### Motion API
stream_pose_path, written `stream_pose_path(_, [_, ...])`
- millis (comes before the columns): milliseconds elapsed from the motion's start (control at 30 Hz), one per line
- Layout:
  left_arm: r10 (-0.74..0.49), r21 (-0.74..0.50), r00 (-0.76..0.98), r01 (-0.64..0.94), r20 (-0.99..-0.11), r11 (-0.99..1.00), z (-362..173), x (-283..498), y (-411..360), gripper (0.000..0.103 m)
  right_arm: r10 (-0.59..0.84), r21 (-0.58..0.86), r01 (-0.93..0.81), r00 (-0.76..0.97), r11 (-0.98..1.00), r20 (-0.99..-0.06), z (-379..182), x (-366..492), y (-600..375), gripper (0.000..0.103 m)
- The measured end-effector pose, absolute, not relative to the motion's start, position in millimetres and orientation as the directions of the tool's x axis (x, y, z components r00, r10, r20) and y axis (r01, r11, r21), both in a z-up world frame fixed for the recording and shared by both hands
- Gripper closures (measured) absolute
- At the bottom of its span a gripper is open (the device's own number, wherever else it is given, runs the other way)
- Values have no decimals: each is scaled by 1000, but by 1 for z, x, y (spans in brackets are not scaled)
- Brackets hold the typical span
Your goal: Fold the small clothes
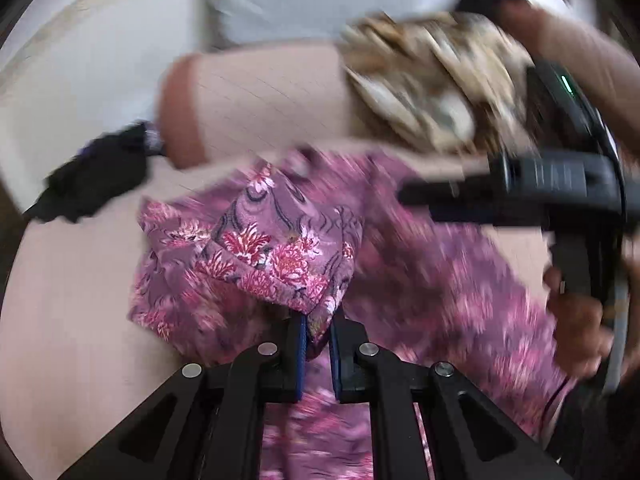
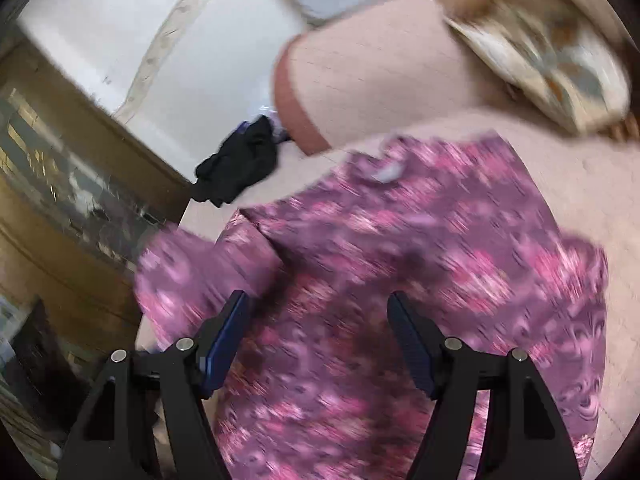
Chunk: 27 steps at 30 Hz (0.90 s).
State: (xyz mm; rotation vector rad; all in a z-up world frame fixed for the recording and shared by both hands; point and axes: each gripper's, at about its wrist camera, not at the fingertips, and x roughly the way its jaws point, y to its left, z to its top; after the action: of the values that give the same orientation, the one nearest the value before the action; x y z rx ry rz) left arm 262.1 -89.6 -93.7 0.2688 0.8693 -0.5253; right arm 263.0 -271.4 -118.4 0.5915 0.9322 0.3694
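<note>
The pink floral garment [image 2: 400,280] lies spread across the pale pink bedsheet [image 1: 60,300], taking up most of the surface in front of me, with one part raised and doubled over itself on my left side. I judge it to be thin, light, printed cloth: soft, without stiffness, likely to sag and crease wherever it is unsupported, and somewhat slippery against itself. It is best taken at a hem or corner, where a doubled edge gives the pads something to bite on; a pinch in mid-panel would only bunch it. My left gripper [image 1: 318,334] has its blue pads drawn nearly together on a fold of this garment, the cloth pinched between them and lifted clear of the layer beneath. My right gripper [image 2: 318,312] stands wide open above the garment's middle, holding nothing; whether its tips touch the cloth I cannot tell, the view being blurred by motion. In the left wrist view the right gripper's black body appears at the right edge, gripped by my right hand [image 1: 580,320]. Beyond the garment lie a tan patterned cloth [image 1: 432,80] near the far right, a pink pillow [image 1: 260,100] behind, and a black cloth [image 2: 240,168] crumpled at the bed's left edge, well apart from the work.
</note>
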Motion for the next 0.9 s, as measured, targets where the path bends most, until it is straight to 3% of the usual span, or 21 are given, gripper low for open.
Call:
stream_pose_path(233, [-260,143,483,650,-836,746,-146,244,-144,93,756,830,27,398,557,-520,-197,270,-297,31])
stream_pose_path(333, [-268,187,470,717,-841,671,-156,229,-151,71,788,854,5,383,520,-482,-193,273,-292,25])
stream_pose_path(367, [-281,177,443,747,-851,640,-158,225,-155,55,797,857,-12,376,515,-473,-191,273,-290,21])
stream_pose_path(400, [-298,160,417,770,-858,617,-157,219,-156,45,792,847,-18,366,531,-489,-191,273,-287,13])
stream_pose_path(600, [-425,41,333,825,-842,564,-134,220,-144,38,722,773,50,324,632,-611,-208,277,-291,12])
stream_pose_path(733, [-407,-18,377,715,-832,699,-119,272,-101,30,676,713,11,310,701,-669,-205,275,-282,14])
stream_pose_path(767, [-395,-59,386,649,-833,758,-117,293,-85,30,663,694,-8,304,720,-684,-204,275,-275,16])
stream_pose_path(833, [-399,-160,377,528,-836,834,-117,325,-55,29,619,631,-48,266,775,-739,-207,276,-254,49])
stream_pose_path(867, [-403,-229,373,430,-836,873,-119,345,-33,30,568,572,-68,261,818,-781,-207,274,-244,59])
stream_pose_path(900, [-408,-268,374,372,-833,889,-120,349,-20,30,521,519,-88,268,851,-810,-204,272,-237,81])
